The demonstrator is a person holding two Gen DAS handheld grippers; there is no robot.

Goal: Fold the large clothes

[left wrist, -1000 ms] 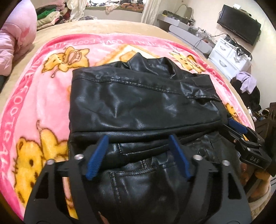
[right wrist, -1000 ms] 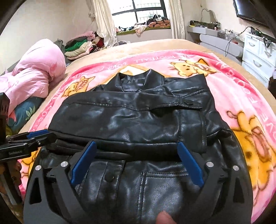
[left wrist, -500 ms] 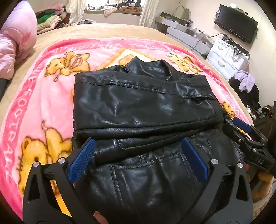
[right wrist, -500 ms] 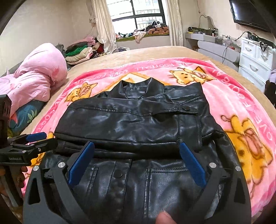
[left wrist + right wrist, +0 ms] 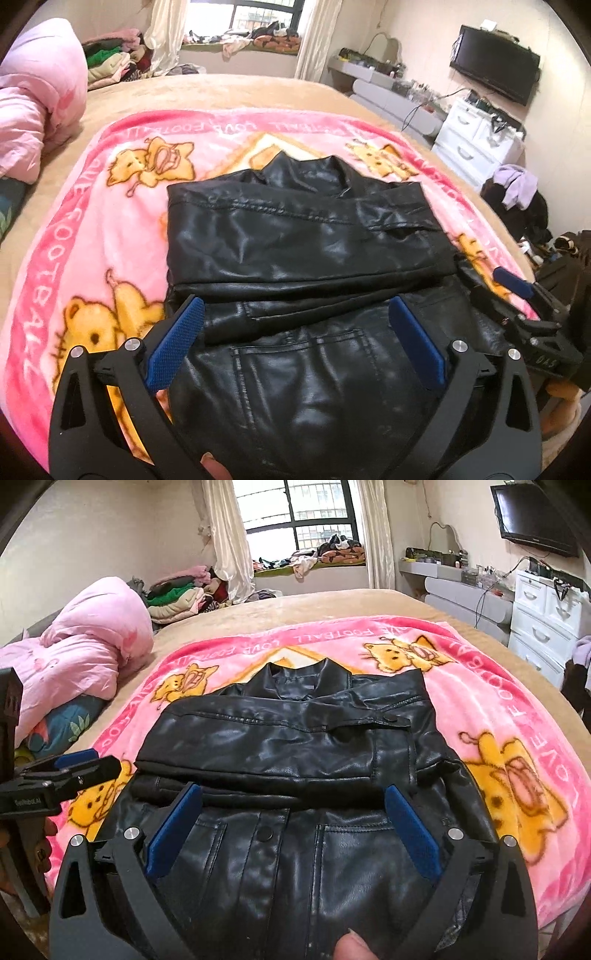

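Observation:
A black leather jacket [image 5: 295,251] lies on the pink cartoon blanket [image 5: 92,229], sleeves folded across its chest, collar at the far end. It also shows in the right wrist view [image 5: 288,746]. My left gripper [image 5: 293,325] is open and empty, held above the jacket's near hem. My right gripper [image 5: 291,812] is open and empty, above the near hem too. The right gripper shows at the right edge of the left wrist view [image 5: 517,295]; the left gripper shows at the left edge of the right wrist view [image 5: 62,771].
A pink duvet [image 5: 81,657] is heaped at the bed's left side. White drawers [image 5: 543,624] and a wall TV [image 5: 532,517] stand to the right. Clothes pile by the window [image 5: 177,598]. The blanket [image 5: 517,709] lies on a tan bedspread [image 5: 332,602].
Both grippers have pulled back and up from the jacket. The left gripper's jaws have opened wider. The jacket has not moved.

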